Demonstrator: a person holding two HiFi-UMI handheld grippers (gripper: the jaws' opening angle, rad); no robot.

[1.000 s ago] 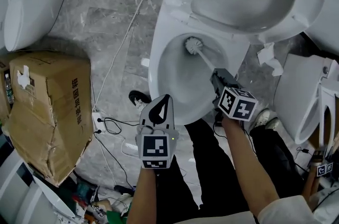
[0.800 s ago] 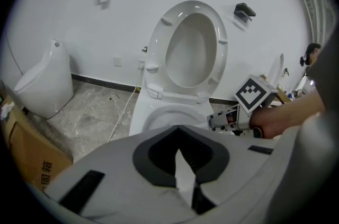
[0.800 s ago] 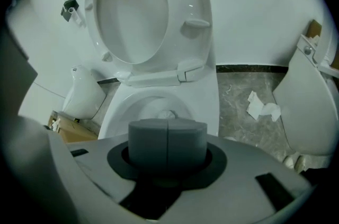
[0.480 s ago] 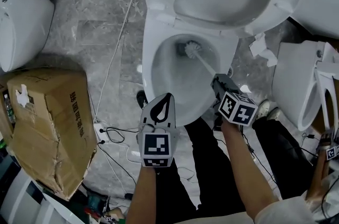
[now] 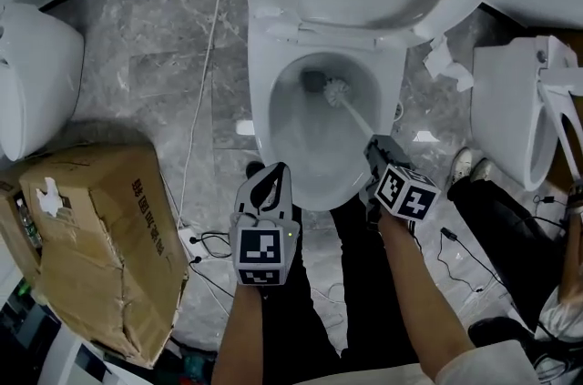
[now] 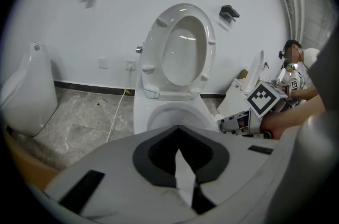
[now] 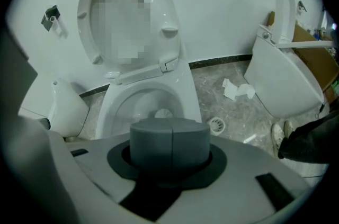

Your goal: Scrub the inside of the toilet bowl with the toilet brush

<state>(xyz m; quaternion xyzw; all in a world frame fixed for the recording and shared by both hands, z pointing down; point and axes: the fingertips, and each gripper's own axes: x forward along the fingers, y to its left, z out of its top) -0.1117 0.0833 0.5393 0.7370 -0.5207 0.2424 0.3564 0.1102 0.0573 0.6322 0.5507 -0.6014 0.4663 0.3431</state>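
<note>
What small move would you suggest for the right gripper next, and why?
Probably sweep the toilet brush head sideways along the wall of the toilet bowl: the right gripper is clamped on the handle, and the bristles sit at the back, beside the drain opening.

Left gripper (image 5: 275, 170) hovers with fingers together; right gripper (image 5: 373, 143), angled steeply down, clamps the toilet brush (image 5: 354, 114).

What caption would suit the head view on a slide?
Right gripper holds the brush down in the toilet bowl; the left gripper, shut and empty, hovers beside it.
</note>
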